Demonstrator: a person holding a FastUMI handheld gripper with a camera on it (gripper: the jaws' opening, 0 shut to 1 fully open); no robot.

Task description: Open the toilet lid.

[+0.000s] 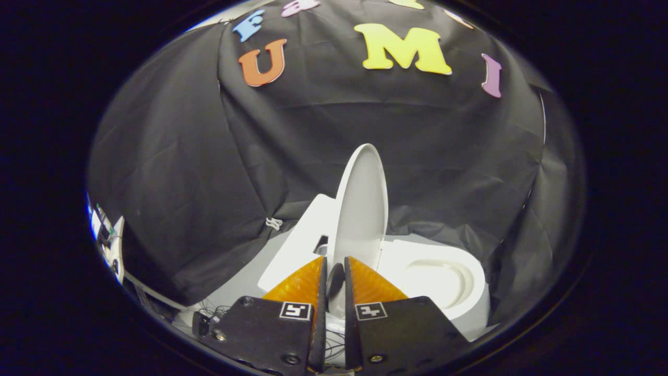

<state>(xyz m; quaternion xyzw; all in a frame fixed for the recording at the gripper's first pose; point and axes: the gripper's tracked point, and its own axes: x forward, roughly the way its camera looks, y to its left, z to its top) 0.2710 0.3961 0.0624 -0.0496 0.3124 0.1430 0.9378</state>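
The white toilet lid (362, 209) stands raised, nearly upright, between the tank (301, 236) on one side and the seat and bowl (443, 284) on the other. The seat ring lies flat with the bowl's hollow exposed. My gripper (336, 259) reaches the lid's near edge. Its two orange fingers (302, 284) stand close together, and the lid's rim runs down into the narrow gap between them. Both pads press on that rim. A small dark oval on the lid shows in the gap.
Black cloth wall hangs close behind and around the toilet. A white knotted cord (273, 223) hangs on the cloth beside the tank. Pale grey floor (245, 271) shows beside the tank, with cables and equipment (107, 235) further off.
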